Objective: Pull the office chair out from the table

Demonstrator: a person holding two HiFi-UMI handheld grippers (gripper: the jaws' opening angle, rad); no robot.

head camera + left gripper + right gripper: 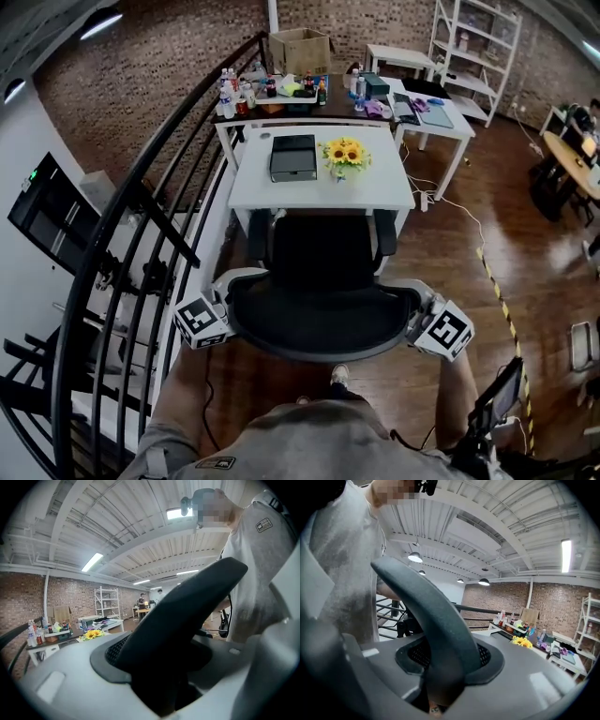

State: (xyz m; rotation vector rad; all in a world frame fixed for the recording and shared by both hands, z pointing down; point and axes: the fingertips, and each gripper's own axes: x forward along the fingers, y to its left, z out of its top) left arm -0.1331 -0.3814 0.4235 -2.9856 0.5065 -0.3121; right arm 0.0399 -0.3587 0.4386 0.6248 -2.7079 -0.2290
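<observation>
Left tongs (223,309) and right tongs (424,317) clamped on opposite ends of the office chair (319,302) backrest, chair facing the tabletop (375,192), sunflowers (344,153) on top

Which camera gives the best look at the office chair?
The head view: the office chair shows from above, with backrest, seat and armrests, in front of the white table. Each gripper view shows only a dark curved piece of its backrest between the jaws.
</observation>
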